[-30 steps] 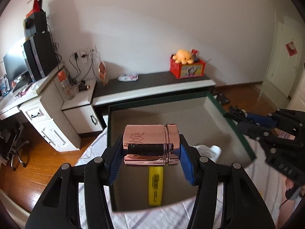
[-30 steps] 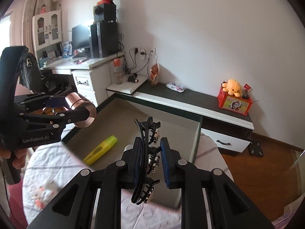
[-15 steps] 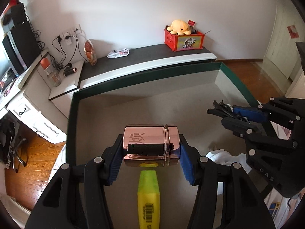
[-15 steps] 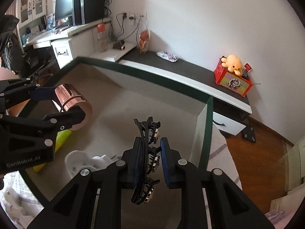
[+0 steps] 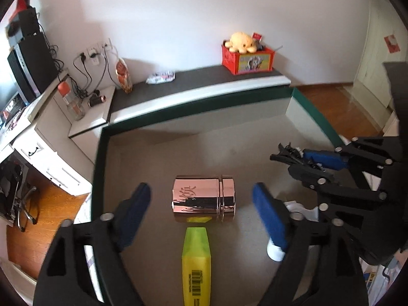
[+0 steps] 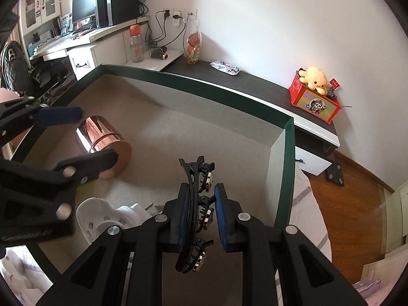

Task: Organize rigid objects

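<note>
Rose-gold tin (image 5: 204,199) is out of the left gripper (image 5: 201,209) now: half a second ago the pads were clamped on it, and now the jaws are opening with the tin lying on its side between them, untouched, on the floor of the green-rimmed box (image 5: 98,158). So that one looks done. Also in the box: a yellow highlighter (image 5: 196,262) just in front of the tin and a white plastic thing (image 6: 102,219). The right gripper (image 6: 201,219) hovers over the box, clamped on a black hair clip (image 6: 197,204), probably next in.

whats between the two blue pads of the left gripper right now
The rose-gold canister lies on its side between the left gripper's opening jaws, touching neither pad, with the yellow highlighter's tip just in front of it. The left wrist view shows this.
</note>
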